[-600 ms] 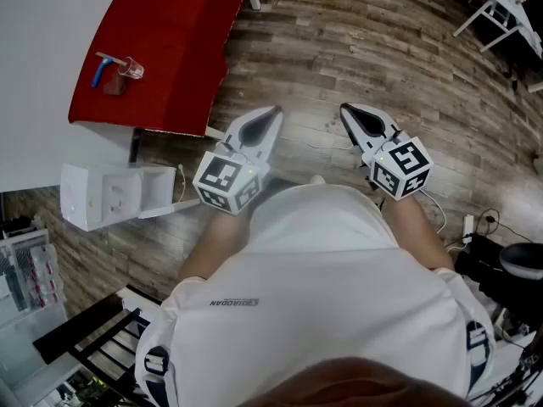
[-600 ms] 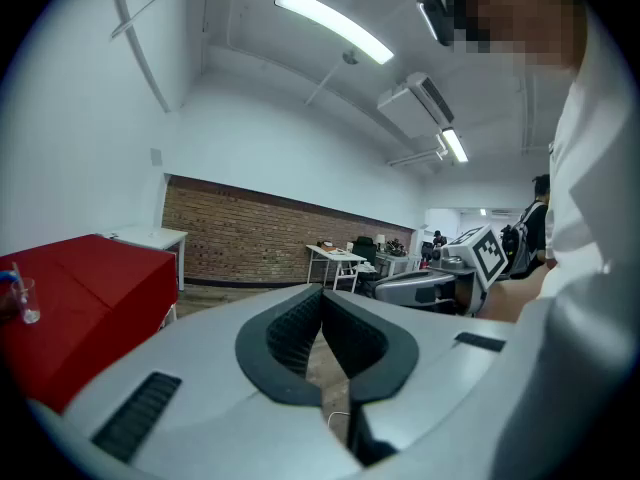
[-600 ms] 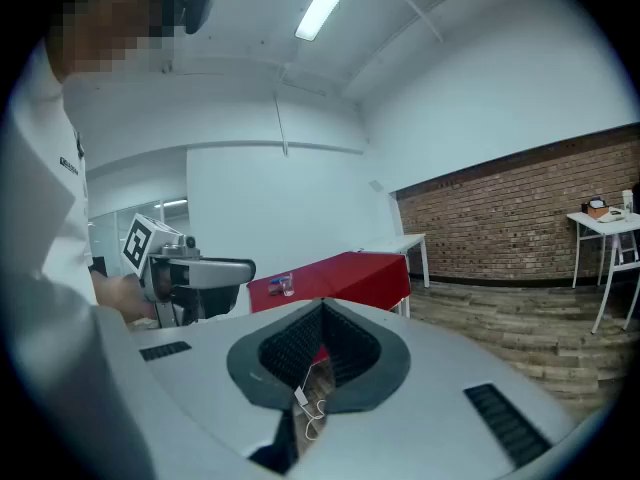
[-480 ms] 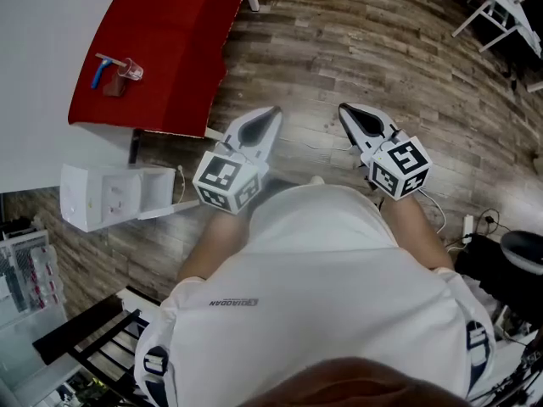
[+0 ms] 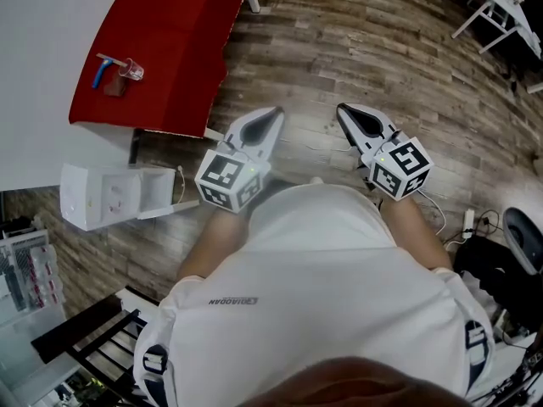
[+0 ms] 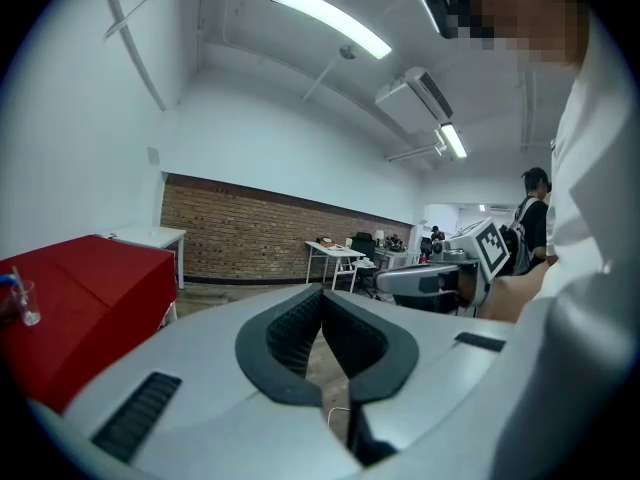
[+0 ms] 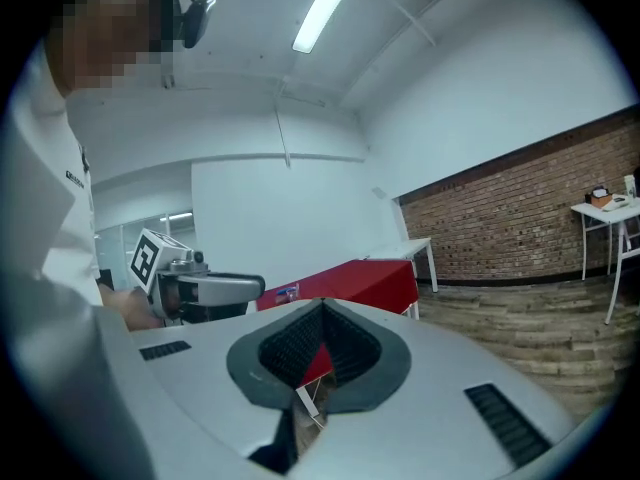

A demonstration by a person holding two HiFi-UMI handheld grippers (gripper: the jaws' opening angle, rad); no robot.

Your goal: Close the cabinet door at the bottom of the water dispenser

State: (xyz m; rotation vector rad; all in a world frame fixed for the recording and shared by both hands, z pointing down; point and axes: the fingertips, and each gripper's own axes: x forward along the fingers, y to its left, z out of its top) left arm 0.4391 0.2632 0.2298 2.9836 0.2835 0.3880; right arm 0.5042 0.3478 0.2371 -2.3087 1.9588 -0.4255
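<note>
The white water dispenser (image 5: 106,195) stands at the left of the head view, seen from above, beside the red table. A thin white panel (image 5: 161,209) sticks out from its right side, which looks like the cabinet door standing open. My left gripper (image 5: 271,117) and right gripper (image 5: 346,114) are held side by side in front of my body, well right of the dispenser and touching nothing. Both are shut with nothing between the jaws. In the left gripper view, the left gripper (image 6: 322,292) points at the room. The right gripper (image 7: 321,308) faces the red table (image 7: 345,280).
A red table (image 5: 170,41) at the upper left carries a clear cup and a blue-handled tool (image 5: 117,70). White tables (image 5: 501,2) stand at the far right. Cables and a power strip (image 5: 468,224) lie by a black chair (image 5: 522,248). A rack (image 5: 30,270) sits at the lower left.
</note>
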